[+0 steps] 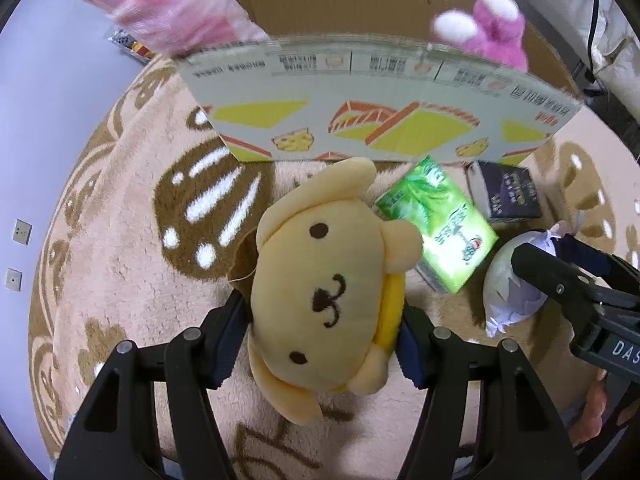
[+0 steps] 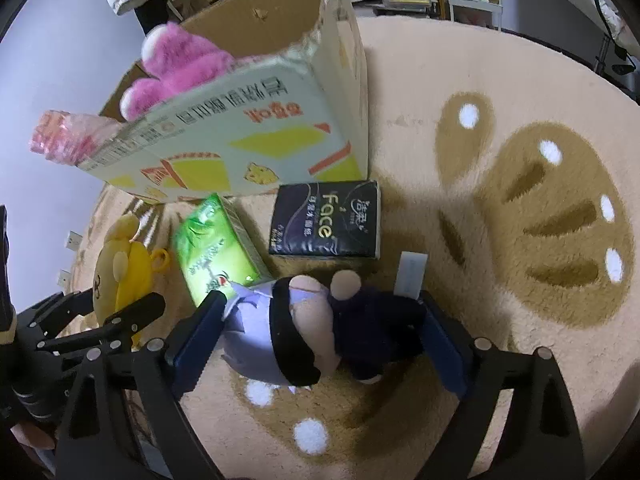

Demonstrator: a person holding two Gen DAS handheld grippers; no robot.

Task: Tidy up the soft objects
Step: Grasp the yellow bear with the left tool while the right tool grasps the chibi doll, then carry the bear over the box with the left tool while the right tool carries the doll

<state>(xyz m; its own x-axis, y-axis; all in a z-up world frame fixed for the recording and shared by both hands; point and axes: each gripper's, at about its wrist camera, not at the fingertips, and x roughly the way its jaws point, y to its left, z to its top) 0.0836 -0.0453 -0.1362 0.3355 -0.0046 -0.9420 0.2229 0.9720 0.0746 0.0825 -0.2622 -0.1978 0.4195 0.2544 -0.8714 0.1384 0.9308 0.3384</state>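
Clamped between the left gripper (image 1: 320, 344) pads: yellow dog plush (image 1: 324, 284), face up toward the lens, squeezed at its sides and apparently lifted off the rug (image 1: 120, 272), probably bound for the box (image 1: 380, 120) just ahead. Pressing in from both flanks, so the soft body bulges past the pads rather than slipping.

Straddled by the right gripper (image 2: 320, 336): small doll (image 2: 316, 328) with pale hair, black blindfold and dark clothes, lying on its side on the rug. Jaws wide, one blue pad at the hair end, the other at the feet end; touching or merely flanking, cannot tell, so not yet a grip by the look of it. Lined up along the doll's length, likely to take it whole.

Standing open-topped beyond both toys: the cardboard box, already holding a pink plush (image 2: 180, 68) and a pink wrapped pack (image 1: 172, 12) poking above the rim. Lying between the toys and the box: green tissue pack (image 2: 216, 248) and dark tissue pack (image 2: 326, 220), still on the rug, near the box wall.
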